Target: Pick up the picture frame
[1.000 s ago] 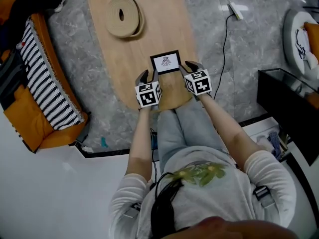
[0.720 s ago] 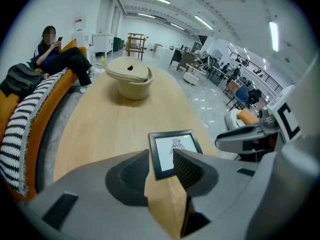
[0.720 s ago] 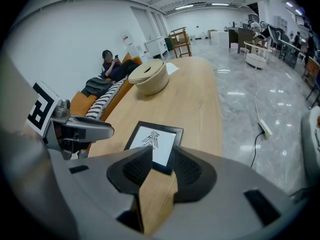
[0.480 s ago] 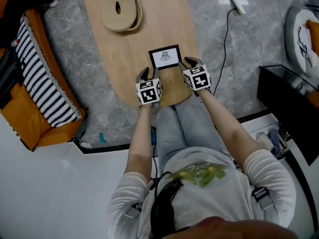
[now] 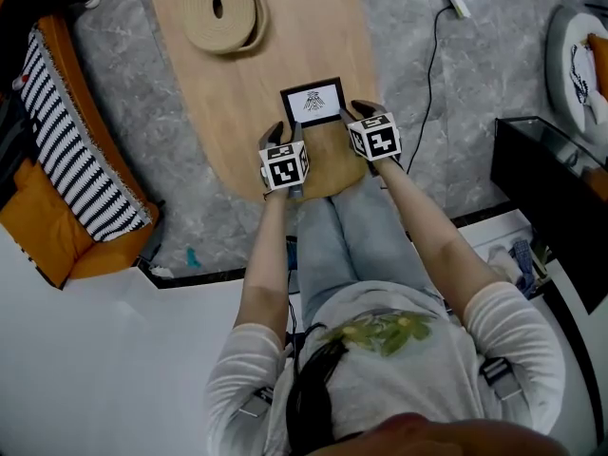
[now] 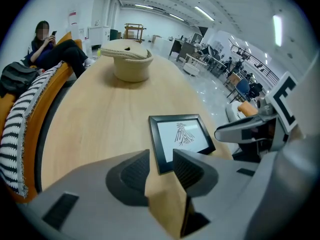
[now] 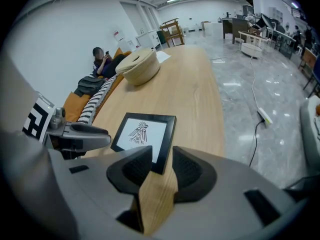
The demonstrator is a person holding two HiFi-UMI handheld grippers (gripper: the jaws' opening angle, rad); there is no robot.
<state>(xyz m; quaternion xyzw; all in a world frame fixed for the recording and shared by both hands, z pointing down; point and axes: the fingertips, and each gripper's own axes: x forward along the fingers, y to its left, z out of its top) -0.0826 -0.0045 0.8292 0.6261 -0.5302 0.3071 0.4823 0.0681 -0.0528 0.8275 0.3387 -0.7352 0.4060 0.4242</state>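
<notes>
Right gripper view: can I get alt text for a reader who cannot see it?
The right tool, jaws apart and just opened wider, straddles the near corner of a black picture frame lying flat on a wooden table, without gripping it. The left tool hovers left of the frame, and a beige coiled roll sits farther back.

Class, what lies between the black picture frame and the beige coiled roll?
Bare wooden tabletop separates black picture frame from beige coiled roll, per head view.
</notes>
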